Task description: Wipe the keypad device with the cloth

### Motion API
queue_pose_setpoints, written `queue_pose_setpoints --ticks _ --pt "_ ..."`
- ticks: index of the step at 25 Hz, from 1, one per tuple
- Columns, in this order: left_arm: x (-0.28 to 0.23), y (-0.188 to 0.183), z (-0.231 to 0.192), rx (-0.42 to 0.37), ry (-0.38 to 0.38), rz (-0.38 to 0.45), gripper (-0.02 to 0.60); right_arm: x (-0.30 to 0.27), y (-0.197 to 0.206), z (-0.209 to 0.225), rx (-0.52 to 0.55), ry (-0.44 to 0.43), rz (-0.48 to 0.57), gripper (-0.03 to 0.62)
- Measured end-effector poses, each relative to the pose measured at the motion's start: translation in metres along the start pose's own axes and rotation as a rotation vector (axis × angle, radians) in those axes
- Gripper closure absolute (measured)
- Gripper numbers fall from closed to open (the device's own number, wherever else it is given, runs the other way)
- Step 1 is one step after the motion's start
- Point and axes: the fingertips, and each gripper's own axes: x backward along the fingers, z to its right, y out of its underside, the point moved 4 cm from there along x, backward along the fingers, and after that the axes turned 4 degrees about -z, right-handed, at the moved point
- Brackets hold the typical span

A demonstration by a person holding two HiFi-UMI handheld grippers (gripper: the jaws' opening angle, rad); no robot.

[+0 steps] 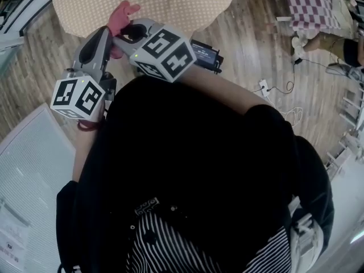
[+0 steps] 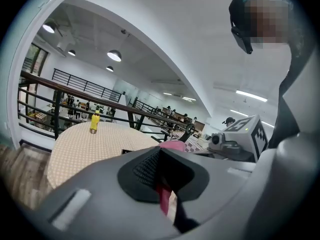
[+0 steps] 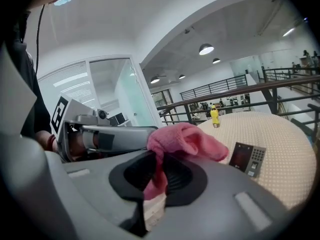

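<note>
Head view: the left gripper [image 1: 108, 38] and the right gripper [image 1: 124, 32] meet just short of the round table [image 1: 170, 4], with the pink cloth [image 1: 121, 15] poking up between them.

Left gripper view: its jaws are closed on a strip of the cloth.

Right gripper view: its jaws also pinch the cloth, which is bunched above them. The keypad device [image 3: 247, 159] lies on the table's near part, and a yellow bottle [image 3: 214, 118] stands at its far edge.
</note>
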Motion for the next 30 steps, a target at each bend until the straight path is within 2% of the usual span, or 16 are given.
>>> queue_pose_setpoints --ticks 5,10,14,17,23,30 --pt "-0.008 -0.007 -0.015 0.019 -0.059 -0.002 0.580 -0.016 -0.010 0.013 0.003 -0.078 -0.029 0.548" --pt "-0.040 -0.024 -0.015 0.037 -0.074 0.000 0.578 -0.009 -0.027 0.045 0.005 -0.098 -0.042 0.548" --pt "-0.065 -0.038 -0.012 0.025 -0.062 0.009 0.578 -0.002 -0.039 0.070 0.002 -0.100 -0.026 0.548" --pt "-0.079 -0.035 -0.011 0.024 -0.049 0.008 0.578 0.000 -0.035 0.084 -0.003 -0.101 -0.023 0.548" --pt "-0.130 -0.031 0.005 0.039 -0.032 -0.053 0.578 0.019 -0.025 0.132 -0.052 -0.115 -0.035 0.548" --pt "-0.154 -0.033 0.009 0.037 -0.038 -0.097 0.578 0.024 -0.022 0.154 -0.086 -0.157 -0.034 0.548"
